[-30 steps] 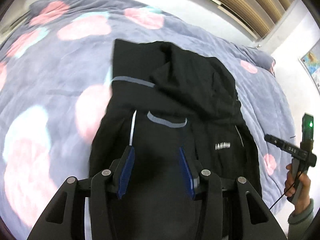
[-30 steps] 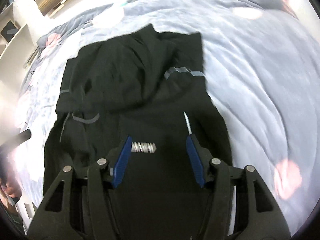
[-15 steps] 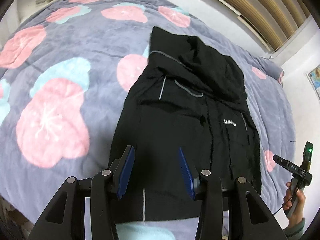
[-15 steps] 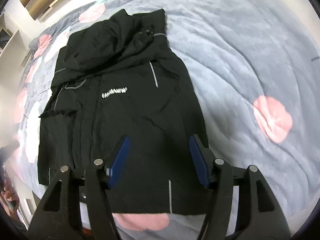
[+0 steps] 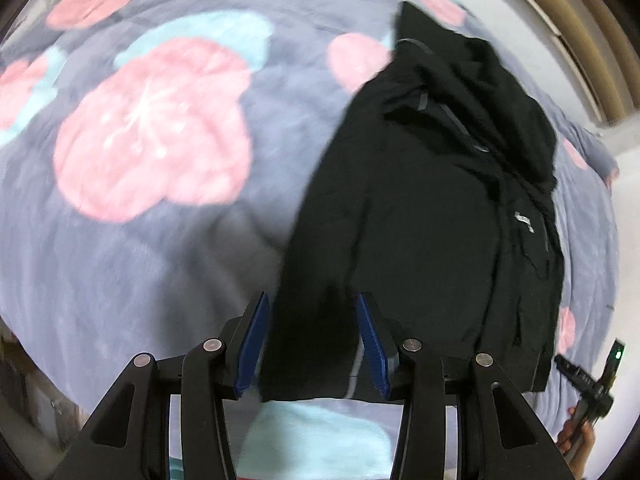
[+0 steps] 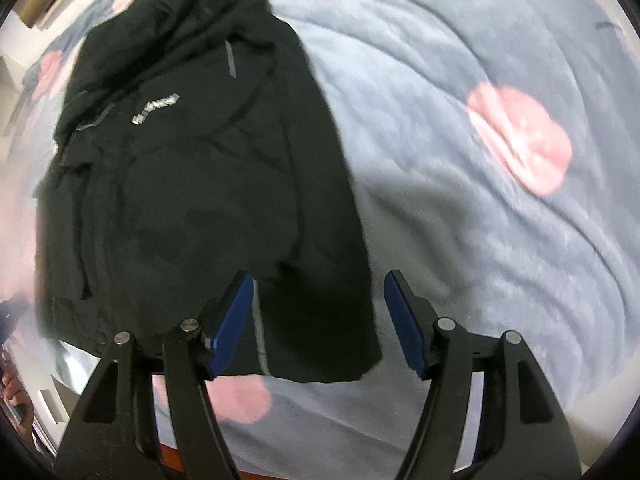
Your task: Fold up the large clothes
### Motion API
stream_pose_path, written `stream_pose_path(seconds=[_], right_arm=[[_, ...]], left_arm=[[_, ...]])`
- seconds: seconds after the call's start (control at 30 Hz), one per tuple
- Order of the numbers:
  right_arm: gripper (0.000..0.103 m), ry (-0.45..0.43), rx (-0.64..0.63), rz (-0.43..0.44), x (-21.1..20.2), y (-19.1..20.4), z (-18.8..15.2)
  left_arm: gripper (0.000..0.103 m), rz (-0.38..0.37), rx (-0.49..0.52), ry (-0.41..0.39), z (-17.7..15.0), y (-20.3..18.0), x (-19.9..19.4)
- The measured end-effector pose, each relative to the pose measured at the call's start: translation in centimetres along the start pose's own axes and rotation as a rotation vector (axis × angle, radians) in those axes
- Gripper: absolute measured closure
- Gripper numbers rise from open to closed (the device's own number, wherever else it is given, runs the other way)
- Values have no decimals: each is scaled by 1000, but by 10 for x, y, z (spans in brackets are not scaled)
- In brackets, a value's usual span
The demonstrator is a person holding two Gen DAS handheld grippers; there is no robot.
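A black hooded jacket (image 5: 432,208) lies flat on the bed, sleeves folded in, hood at the far end and hem toward me. It also shows in the right wrist view (image 6: 200,184), with a white chest logo (image 6: 156,109). My left gripper (image 5: 314,340) is open, its blue pads either side of the hem's left corner. My right gripper (image 6: 320,324) is open over the hem's right corner. Neither holds cloth.
The bed has a grey-blue blanket (image 5: 120,260) with pink and teal flowers; it also shows in the right wrist view (image 6: 480,240). The bed's near edge is just below both grippers. The right-hand gripper (image 5: 592,384) shows at the left view's lower right. Wooden slats (image 5: 580,20) run behind.
Both grippers have drawn back from the jacket's chest to its hem and dropped lower, the left one shifting to the left corner and the right one to the right corner. Both stay open.
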State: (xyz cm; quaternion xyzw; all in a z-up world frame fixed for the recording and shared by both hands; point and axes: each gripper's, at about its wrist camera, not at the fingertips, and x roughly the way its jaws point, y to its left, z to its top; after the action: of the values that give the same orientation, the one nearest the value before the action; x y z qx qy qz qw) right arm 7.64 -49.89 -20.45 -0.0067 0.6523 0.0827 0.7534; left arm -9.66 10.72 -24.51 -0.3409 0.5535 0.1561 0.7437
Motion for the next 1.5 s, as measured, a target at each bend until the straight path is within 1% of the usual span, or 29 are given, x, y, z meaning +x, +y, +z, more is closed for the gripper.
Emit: stream_pose_path(seconds=[0.1, 0.17, 0.23, 0.3, 0.37, 0.47, 0.67, 0.73, 0.8, 0.87, 0.97, 1.03, 1.1, 1.17, 1.23, 1.27, 1.3, 1.33, 1.37, 1.4, 1.43, 1.5], right_arm=[[37, 24, 22, 8, 9, -10, -3], [37, 34, 37, 17, 14, -15, -5], [37, 13, 53, 23, 13, -20, -8], [37, 8, 65, 39, 14, -25, -10], [37, 16, 65, 48, 18, -28, -12], [37, 46, 62, 62, 27, -32, -17], [36, 103, 49, 167, 35, -32, -28], [37, 89, 4, 195, 29, -25, -31], [38, 79, -36, 172, 25, -17, -33], [41, 80, -48, 160, 28, -14, -32], [43, 89, -31, 177, 36, -11, -30], [40, 100, -10, 195, 42, -9, -28], [40, 113, 28, 202, 50, -13, -26], [47, 102, 31, 203, 46, -15, -23], [79, 87, 14, 215, 36, -11, -22], [83, 76, 1, 220, 29, -10, -21], [88, 57, -18, 209, 21, -7, -20], [90, 45, -34, 198, 15, -5, -19], [91, 34, -50, 188, 9, -2, -17], [92, 21, -63, 179, 4, 3, -14], [93, 10, -70, 176, -2, 6, -9], [94, -11, -72, 177, -9, 6, -3]], left_arm=[[56, -30, -58, 37, -4, 19, 18], [56, -36, -92, 62, -8, 30, 31], [55, -59, -112, 83, -11, 36, 41], [46, -94, -124, 95, -15, 39, 47], [43, -101, -114, 98, -19, 36, 49], [42, -96, -80, 113, -25, 29, 51], [42, -82, -50, 131, -28, 19, 53], [42, -73, -35, 131, -28, 12, 52], [42, -70, -22, 120, -27, 6, 49], [42, -67, -10, 109, -27, 2, 47], [42, -64, 1, 120, -26, -1, 51], [41, -62, 12, 138, -21, 5, 54], [41, -54, 9, 152, -19, 4, 62], [41, -65, -3, 154, -16, 5, 62], [55, -57, 14, 135, -14, 5, 56], [68, -33, 42, 130, -14, 3, 52], [79, -28, 61, 126, -14, 4, 48], [82, -39, 73, 118, -14, 3, 43], [88, -69, 81, 103, -13, 3, 35], [91, -108, 83, 93, -11, 2, 28], [91, -137, 83, 78, -9, 0, 20], [92, -145, 97, 56, -4, -5, 10]])
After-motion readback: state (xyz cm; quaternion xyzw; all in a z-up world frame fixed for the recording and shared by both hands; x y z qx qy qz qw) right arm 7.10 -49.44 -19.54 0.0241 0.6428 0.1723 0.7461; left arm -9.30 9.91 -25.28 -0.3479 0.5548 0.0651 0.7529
